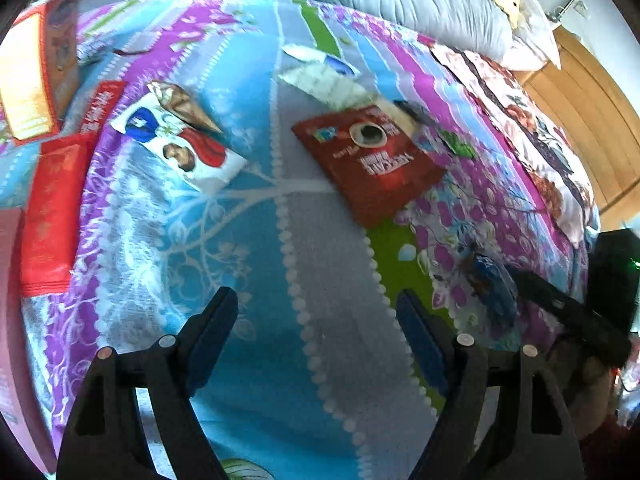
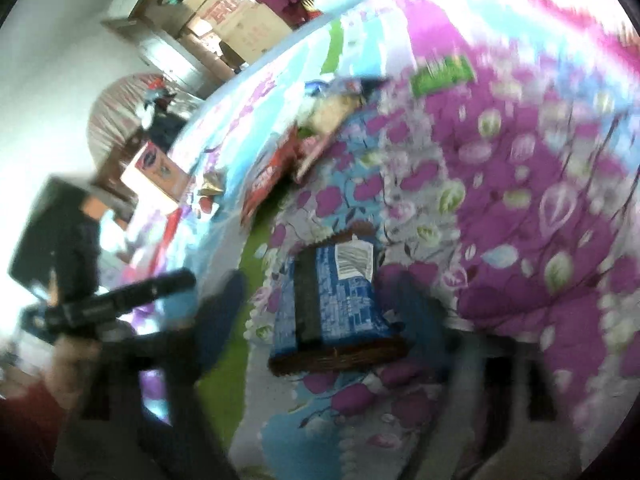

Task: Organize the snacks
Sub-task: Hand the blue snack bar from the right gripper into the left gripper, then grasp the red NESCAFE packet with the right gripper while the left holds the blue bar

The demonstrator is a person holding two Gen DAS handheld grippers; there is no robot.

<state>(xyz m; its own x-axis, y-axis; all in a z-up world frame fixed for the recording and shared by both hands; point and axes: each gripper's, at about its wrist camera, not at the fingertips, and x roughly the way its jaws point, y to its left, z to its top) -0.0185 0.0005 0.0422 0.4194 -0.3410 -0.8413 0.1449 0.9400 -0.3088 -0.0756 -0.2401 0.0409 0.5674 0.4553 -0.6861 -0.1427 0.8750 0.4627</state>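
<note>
Several snack packs scattered on patterned bedspread. Grey pillow at far end. Red boxes along left edge. Red coffee pouch mid-bed, white pack left of it, both well ahead of left gripper: jaws apart, nothing between. Blue pack flat on bedspread between right gripper fingers; jaws spread, pads clear of it, view blurred.
</note>
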